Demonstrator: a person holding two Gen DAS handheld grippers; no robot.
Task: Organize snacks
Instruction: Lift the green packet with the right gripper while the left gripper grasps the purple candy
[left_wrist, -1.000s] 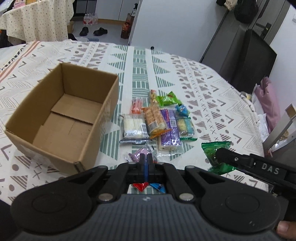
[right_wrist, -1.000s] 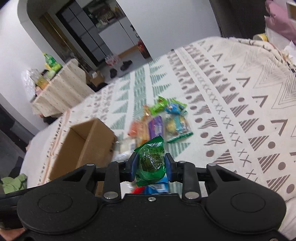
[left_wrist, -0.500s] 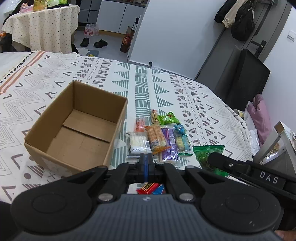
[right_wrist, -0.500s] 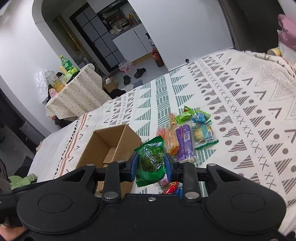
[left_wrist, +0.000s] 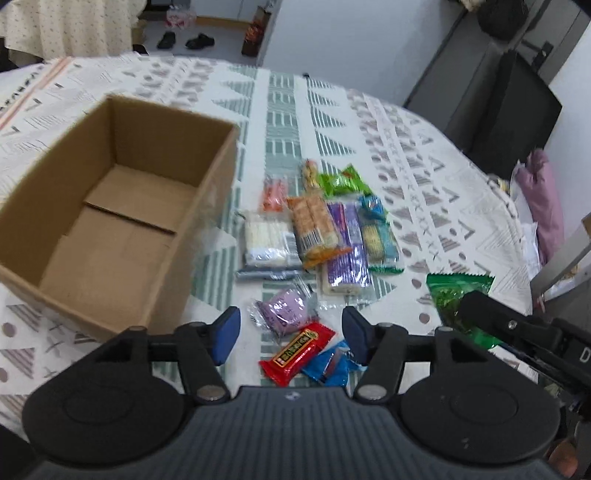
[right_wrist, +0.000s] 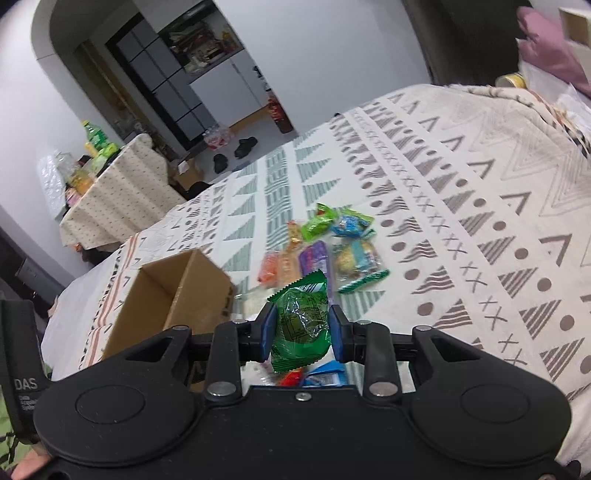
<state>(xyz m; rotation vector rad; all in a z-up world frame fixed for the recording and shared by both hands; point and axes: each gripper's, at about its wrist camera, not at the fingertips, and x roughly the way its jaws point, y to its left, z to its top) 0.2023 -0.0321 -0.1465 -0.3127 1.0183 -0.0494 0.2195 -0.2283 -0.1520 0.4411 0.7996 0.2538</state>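
An open, empty cardboard box (left_wrist: 110, 206) stands on the patterned bedspread at the left; it also shows in the right wrist view (right_wrist: 173, 295). Beside it lie several snack packets (left_wrist: 325, 229). My left gripper (left_wrist: 290, 332) is open above a purple packet (left_wrist: 286, 310), a red bar (left_wrist: 297, 350) and a blue packet (left_wrist: 328, 367). My right gripper (right_wrist: 301, 326) is shut on a green snack packet (right_wrist: 301, 321), held above the bed right of the box. That green packet also shows in the left wrist view (left_wrist: 452, 295).
The bedspread (left_wrist: 406, 155) runs far and right. A pink pillow (left_wrist: 543, 206) lies at the right edge. A dark cabinet (left_wrist: 509, 110) stands behind. A cloth-covered table (right_wrist: 122, 184) with bottles stands across the room.
My left gripper has opened from shut and dropped lower toward the near packets. My right gripper still holds the green packet and has shifted slightly.
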